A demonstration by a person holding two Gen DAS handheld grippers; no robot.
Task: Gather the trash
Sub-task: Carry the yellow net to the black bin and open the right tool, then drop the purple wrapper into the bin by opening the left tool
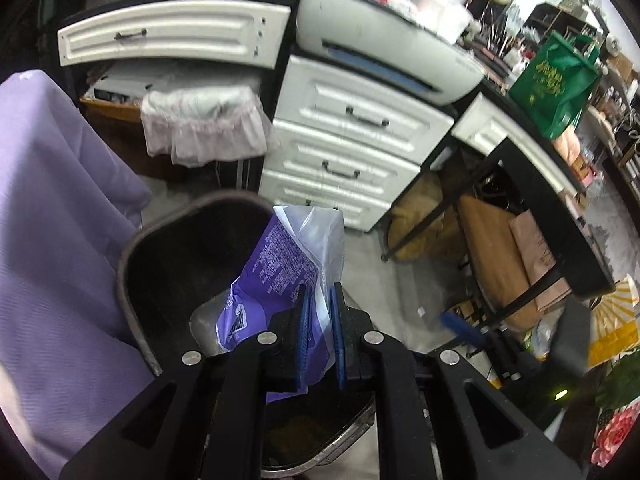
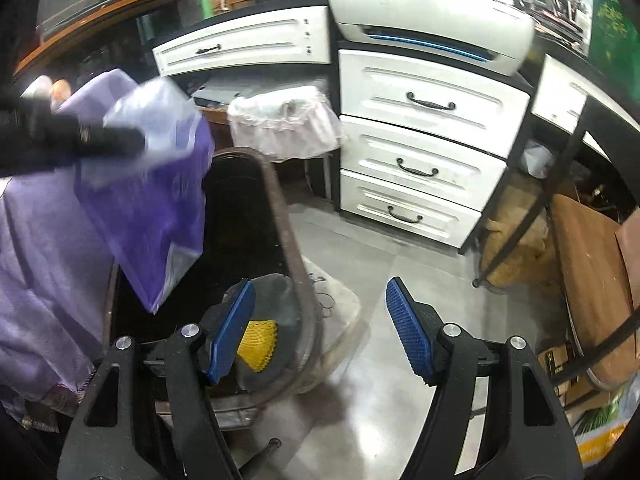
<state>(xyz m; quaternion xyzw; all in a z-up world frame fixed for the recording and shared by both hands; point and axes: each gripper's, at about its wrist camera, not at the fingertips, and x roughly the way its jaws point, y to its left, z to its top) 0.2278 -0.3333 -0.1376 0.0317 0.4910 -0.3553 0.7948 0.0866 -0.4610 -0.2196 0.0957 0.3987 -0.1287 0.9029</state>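
Left wrist view looks down the left hand-held gripper (image 1: 320, 312), whose ribbed blue pads (image 1: 305, 320) are pinched nearly together on a crinkled purple plastic wrapper (image 1: 276, 268). The wrapper is thin film, glossy purple with fine white print and a barcode, and one side of it is clear and milky. It hangs over the mouth of a dark, rounded bin (image 1: 168, 264) with a worn grey-brown rim and a black inside. Soft lilac cloth (image 1: 52, 216) with a fine woven grain fills the left side, beside the bin.

From the right wrist view, the right hand-held gripper (image 2: 320, 328) stands with its jaws wide apart and nothing between them; its pads (image 2: 408, 332) are the same knobbly blue rubber on black angular arms with silver rivets. Under them lies smooth grey floor (image 2: 384, 280) with a dull sheen. At the upper left of that view the wrapper (image 2: 156, 208) shows blurred, held above the same bin (image 2: 280, 208), and deep in the bin sits something yellow with a mesh pattern (image 2: 260, 342).

Behind stands a white set of panelled drawers (image 2: 424, 152) with curved black handles, and a rounded white printer (image 2: 432, 20) sits on the black worktop (image 2: 568, 64) above it. A second bin lined with a frilly translucent pinkish bag (image 2: 288, 120) stands under the worktop at the left.
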